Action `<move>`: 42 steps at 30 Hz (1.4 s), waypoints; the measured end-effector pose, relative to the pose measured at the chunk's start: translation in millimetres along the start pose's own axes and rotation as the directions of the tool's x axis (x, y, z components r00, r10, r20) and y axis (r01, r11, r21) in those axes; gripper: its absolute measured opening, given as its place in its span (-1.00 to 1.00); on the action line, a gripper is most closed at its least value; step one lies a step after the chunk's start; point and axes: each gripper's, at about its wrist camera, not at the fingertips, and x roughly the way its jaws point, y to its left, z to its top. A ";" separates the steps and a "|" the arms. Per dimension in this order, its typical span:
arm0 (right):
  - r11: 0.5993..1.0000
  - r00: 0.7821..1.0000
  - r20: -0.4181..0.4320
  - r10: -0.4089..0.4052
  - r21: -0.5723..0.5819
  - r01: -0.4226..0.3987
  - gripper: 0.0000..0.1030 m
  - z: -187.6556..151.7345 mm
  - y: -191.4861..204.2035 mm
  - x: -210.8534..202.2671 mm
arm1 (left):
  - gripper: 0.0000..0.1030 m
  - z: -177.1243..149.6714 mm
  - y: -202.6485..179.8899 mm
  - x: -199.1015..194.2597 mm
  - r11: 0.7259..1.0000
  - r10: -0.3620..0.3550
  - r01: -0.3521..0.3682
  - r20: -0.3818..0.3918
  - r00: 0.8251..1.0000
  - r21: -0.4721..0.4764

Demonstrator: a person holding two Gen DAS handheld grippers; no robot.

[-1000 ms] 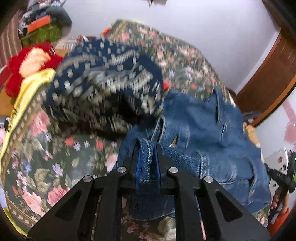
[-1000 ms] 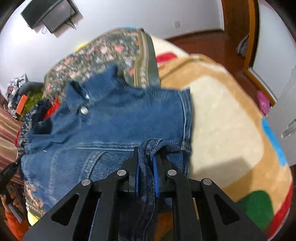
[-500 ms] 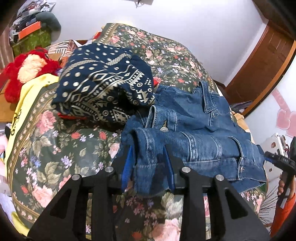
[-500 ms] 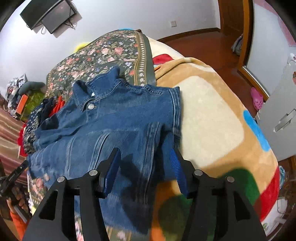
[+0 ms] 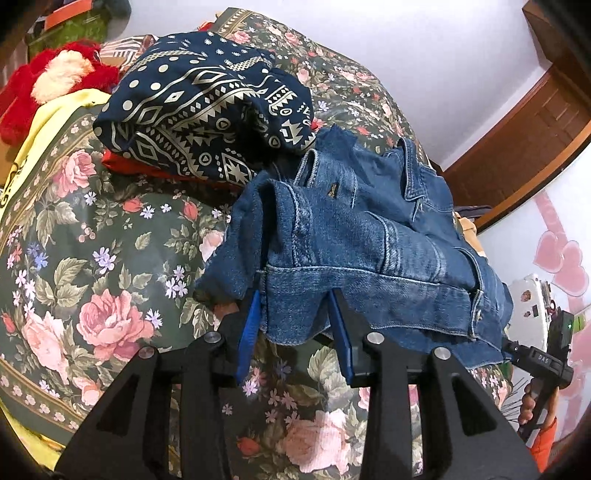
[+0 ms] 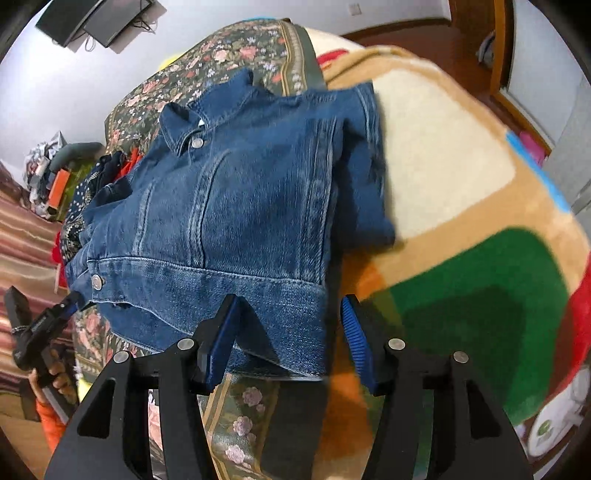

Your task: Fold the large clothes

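You are working over a bed that is wearing a dark floral cover, with a tan blanket carrying green, red and cream patches lying over its far side in the right wrist view. The denim jacket is lying folded across the seam where the two covers are meeting, collar away from you and hem toward you. Behind it in the left wrist view, a navy patterned garment is sitting bunched on something red, just touching the jacket's far corner, and a red plush toy is resting well beyond that at the bed's edge. Your left tongs are standing spread, having just been opening, and the jacket's lower left corner is hanging between the blue pads without being pinched. Your right tongs are also standing apart, having just been opening wide, and the jacket's lower right hem is lying between them, nearer the left pad, with neither pad pressing on it. In each wrist view you are seeing the other handle gripped in a hand with an orange sleeve at the frame's edge. A dark screen is hanging on the white wall behind the bed.
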 end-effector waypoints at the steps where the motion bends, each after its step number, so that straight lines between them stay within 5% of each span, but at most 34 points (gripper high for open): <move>1: 1.000 1.000 -0.002 0.010 0.008 -0.010 0.01 -0.7 -0.5 1.4 | -0.31 0.0 -0.4 0.2 1.000 0.004 -0.004 -0.001 1.000 0.002; 5: 0.998 0.998 -0.005 0.057 -0.003 -0.057 -0.06 -1.4 1.1 0.3 | -0.43 0.7 -9.2 -5.6 0.999 0.004 -0.005 0.013 1.000 0.037; 11: 0.997 0.997 0.047 0.069 -0.048 -0.067 -0.70 0.7 10.8 -13.2 | -0.71 9.2 -28.6 -30.9 0.993 -0.082 0.076 0.069 0.994 0.090; 23: 0.977 0.959 0.220 0.180 -0.152 -0.148 -0.78 49.5 48.0 -54.3 | -0.82 77.9 -66.7 -52.2 0.976 -0.205 0.185 0.187 0.961 0.119; 31: 0.986 0.940 0.302 0.159 -0.097 -0.136 -0.80 115.6 40.6 -50.0 | -0.89 145.2 -59.0 -20.3 0.990 -0.141 0.138 0.229 0.963 0.025; 35: 0.992 0.953 0.274 0.129 -0.036 -0.124 -0.80 144.7 27.4 -18.1 | -1.00 170.9 -48.0 4.5 0.998 -0.053 0.055 0.256 0.965 -0.003; 42: 0.991 0.986 0.156 0.063 0.110 -0.081 -0.79 168.8 -3.3 49.9 | -1.00 182.5 -34.1 53.1 0.999 0.037 -0.041 0.179 0.983 0.020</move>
